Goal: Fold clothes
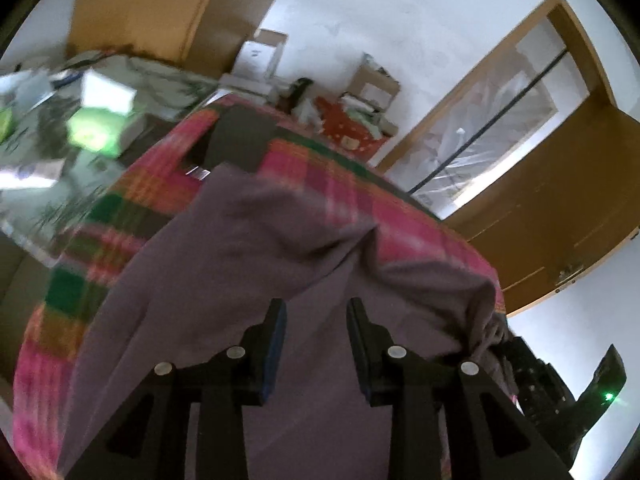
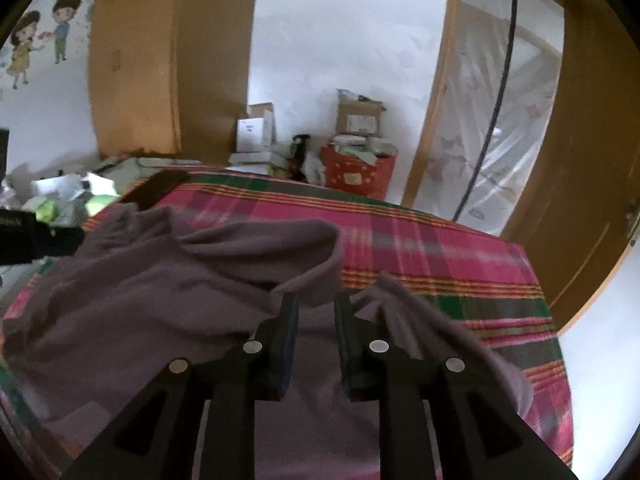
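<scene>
A mauve garment (image 1: 256, 248) lies rumpled on a bed with a pink and green plaid cover (image 1: 320, 168). My left gripper (image 1: 316, 308) hovers open just above the cloth, nothing between its fingers. In the right wrist view the same garment (image 2: 160, 292) lies bunched, with one fold raised. My right gripper (image 2: 316, 300) is open over it, and a flap of cloth drapes over the outside of its right finger (image 2: 352, 320). The other gripper (image 1: 560, 392) shows at the garment's right edge in the left wrist view, and as a black body (image 2: 28, 236) at the left in the right wrist view.
A dark garment (image 1: 240, 136) lies at the bed's far end. Cardboard boxes and a red bag (image 2: 356, 172) stand against the white wall. A cluttered surface (image 1: 60, 120) is left of the bed. A wooden door (image 2: 588, 152) stands open on the right.
</scene>
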The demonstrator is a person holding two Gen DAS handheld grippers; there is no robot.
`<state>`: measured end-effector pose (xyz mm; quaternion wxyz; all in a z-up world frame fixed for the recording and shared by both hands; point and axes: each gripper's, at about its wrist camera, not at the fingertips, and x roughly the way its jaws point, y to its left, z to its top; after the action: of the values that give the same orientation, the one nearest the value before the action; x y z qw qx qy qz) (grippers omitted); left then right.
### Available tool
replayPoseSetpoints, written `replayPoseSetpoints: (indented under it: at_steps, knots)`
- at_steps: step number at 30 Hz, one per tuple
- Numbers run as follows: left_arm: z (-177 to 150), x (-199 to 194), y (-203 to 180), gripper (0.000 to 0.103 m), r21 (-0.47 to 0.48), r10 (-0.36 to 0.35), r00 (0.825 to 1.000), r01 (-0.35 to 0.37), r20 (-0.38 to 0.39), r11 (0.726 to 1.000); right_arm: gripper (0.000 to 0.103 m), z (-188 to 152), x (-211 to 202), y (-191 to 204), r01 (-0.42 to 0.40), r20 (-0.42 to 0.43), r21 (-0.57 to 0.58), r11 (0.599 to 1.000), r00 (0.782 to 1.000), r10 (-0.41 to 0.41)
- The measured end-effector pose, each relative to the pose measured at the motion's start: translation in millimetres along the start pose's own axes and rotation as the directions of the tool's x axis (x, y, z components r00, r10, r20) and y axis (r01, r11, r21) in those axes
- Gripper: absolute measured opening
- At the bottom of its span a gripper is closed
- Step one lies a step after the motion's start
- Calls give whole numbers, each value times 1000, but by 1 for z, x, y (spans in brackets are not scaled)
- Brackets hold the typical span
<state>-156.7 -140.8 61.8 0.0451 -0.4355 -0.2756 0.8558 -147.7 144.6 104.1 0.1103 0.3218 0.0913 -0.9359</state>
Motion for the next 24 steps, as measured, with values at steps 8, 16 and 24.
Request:
replayPoseSetpoints:
  at_steps: [8, 16, 24]
  knots:
    - [-54, -50, 33, 31, -85, 21, 999, -18, 33, 996, 20, -29, -25, 27, -79, -6, -5, 997, 997, 79]
    - [-107, -100, 63, 32, -192, 36, 993, -13, 117, 981, 21, -59, -33, 33, -131, -11, 165, 978, 991, 134]
    - [-134, -124, 68, 33, -209, 78, 990, -51, 119, 977, 23, -74, -42, 53, -153, -4, 162, 975, 988, 155]
